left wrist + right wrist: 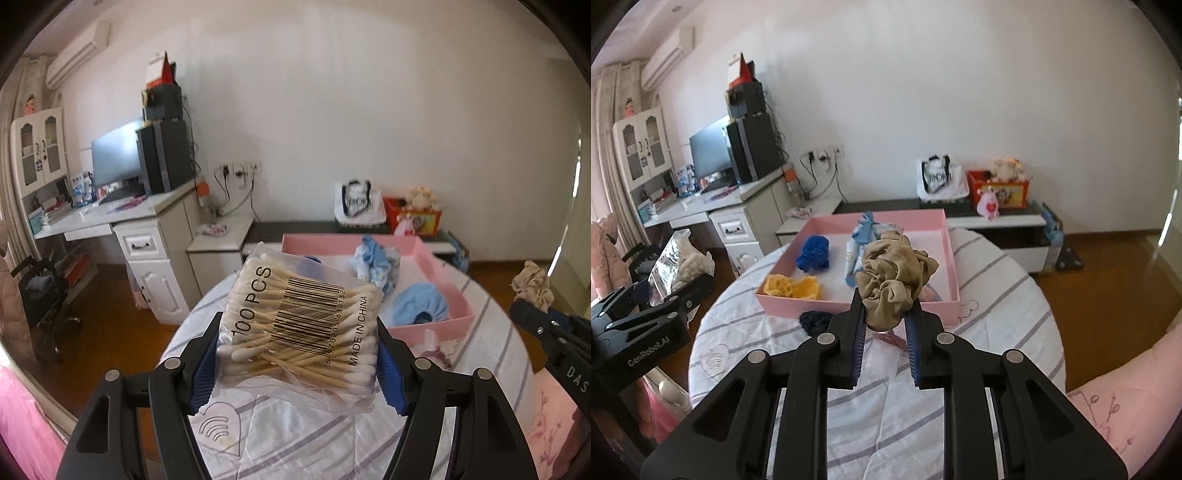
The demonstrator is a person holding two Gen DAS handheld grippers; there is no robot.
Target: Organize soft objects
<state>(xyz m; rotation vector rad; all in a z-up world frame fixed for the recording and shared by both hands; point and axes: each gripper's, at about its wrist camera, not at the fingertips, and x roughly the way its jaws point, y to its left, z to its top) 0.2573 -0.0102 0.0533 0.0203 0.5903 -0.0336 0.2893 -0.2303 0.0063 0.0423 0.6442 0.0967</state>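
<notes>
My left gripper [297, 350] is shut on a clear bag of cotton swabs [299, 325] and holds it above the round table [295, 424]; it also shows in the right wrist view [679, 262] at far left. My right gripper [886, 306] is shut on a beige scrunchie [894, 273] and holds it above the near wall of the pink tray [857, 304]. The tray holds a dark blue knit piece [814, 253], a yellow knit piece [792, 286] and a blue-white packet [858, 251]. In the left wrist view the tray [424, 326] shows a light blue cloth [421, 304].
A dark knit piece [816, 321] and a pink item [892, 338] lie on the striped tablecloth in front of the tray. A desk with a monitor [116, 158] stands at left. A low cabinet [997, 221] with a bag and toy box lines the far wall.
</notes>
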